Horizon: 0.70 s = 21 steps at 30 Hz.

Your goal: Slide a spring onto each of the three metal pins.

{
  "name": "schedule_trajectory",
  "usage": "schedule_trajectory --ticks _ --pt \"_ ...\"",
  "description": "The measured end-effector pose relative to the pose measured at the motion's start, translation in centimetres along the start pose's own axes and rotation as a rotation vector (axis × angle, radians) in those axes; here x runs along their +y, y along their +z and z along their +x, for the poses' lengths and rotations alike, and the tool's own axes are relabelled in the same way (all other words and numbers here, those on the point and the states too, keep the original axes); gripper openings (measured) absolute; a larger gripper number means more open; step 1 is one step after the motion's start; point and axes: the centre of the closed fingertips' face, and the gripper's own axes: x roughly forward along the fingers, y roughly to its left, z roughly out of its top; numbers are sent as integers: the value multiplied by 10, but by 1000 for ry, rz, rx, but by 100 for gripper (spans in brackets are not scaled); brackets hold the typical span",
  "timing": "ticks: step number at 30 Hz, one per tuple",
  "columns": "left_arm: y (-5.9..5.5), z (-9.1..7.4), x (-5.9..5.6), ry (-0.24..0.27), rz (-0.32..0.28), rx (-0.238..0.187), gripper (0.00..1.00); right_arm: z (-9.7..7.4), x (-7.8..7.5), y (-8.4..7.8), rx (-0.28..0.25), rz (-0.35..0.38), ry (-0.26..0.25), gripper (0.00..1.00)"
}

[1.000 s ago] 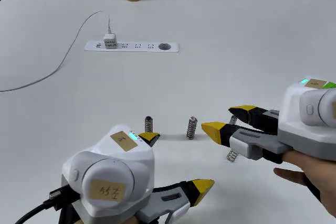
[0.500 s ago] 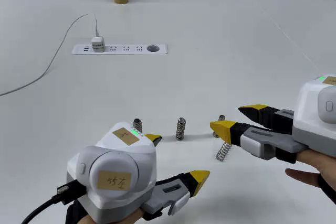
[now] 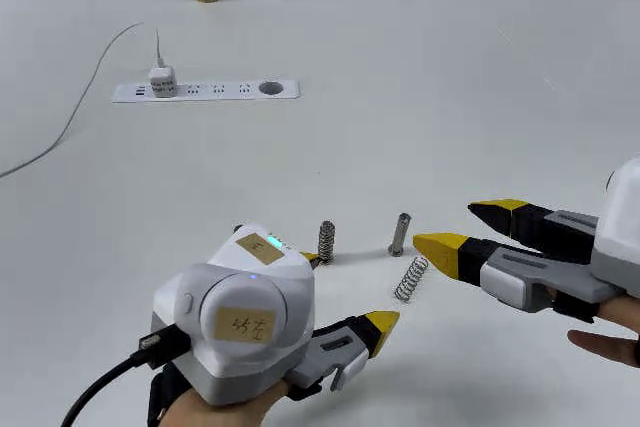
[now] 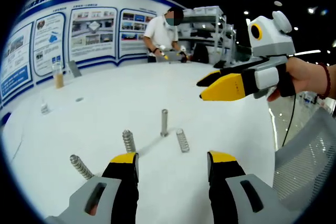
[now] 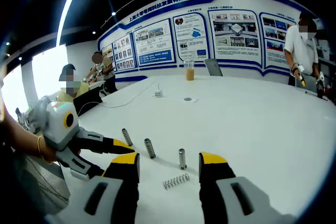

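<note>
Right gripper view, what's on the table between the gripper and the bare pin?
A loose spring lies on its side just short of the bare pin, framed by the jaws of the open right gripper, in the right gripper view.
</note>
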Motion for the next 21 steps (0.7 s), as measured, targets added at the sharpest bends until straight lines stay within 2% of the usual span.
schedule_trajectory --ticks 10,21 --pt "3 20 -3 2 -17 0 47 -10 -1 -6 -2 -11 26 47" --pt "0 40 -9 -14 -7 14 39 -19 -8 -16 11 -13 0 48"
